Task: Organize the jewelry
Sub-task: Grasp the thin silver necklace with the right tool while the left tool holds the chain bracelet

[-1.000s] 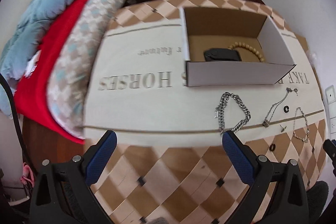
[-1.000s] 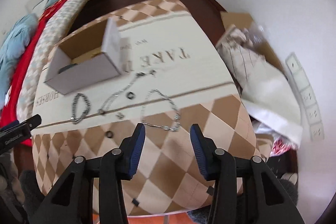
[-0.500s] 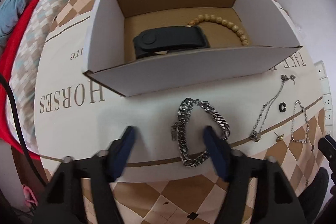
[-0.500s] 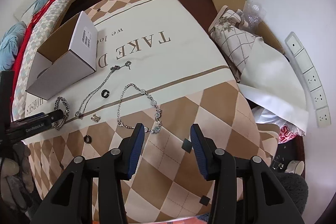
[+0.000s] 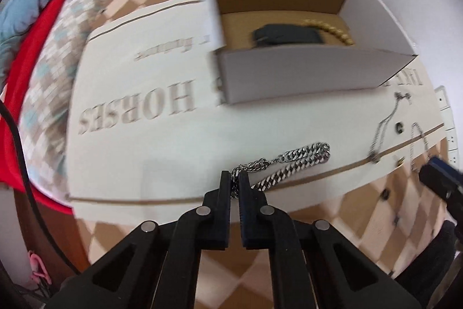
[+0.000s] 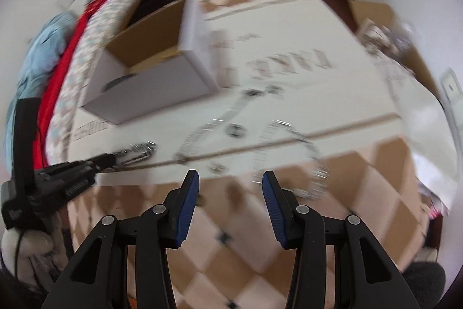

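Already the left gripper (image 5: pixel 235 177) has its jaws pressed together on one end of the heavy curb-link chain (image 5: pixel 292 161), which lies doubled on the cream band of the patterned cloth (image 5: pixel 162 158) just in front of the cardboard box (image 5: pixel 303 74). Inside that box sit a black case (image 5: pixel 286 35) and a string of wooden beads (image 5: pixel 330 29). To the box's right, still on the cloth, lie a thin necklace (image 5: pixel 385 129), a small black ring (image 5: pixel 400 128) and a finer chain (image 5: pixel 418 146). The right gripper (image 6: pixel 230 183) hovers nearer than the box with its jaws apart and nothing between them, above the looped fine chain and tiny pieces. The grip looks to catch only a few links at the very tip, so the chain could slide out under its own weight on lifting. The dangling length might also catch the box's near wall and drag it, or swing into the loose small pieces and scatter them.
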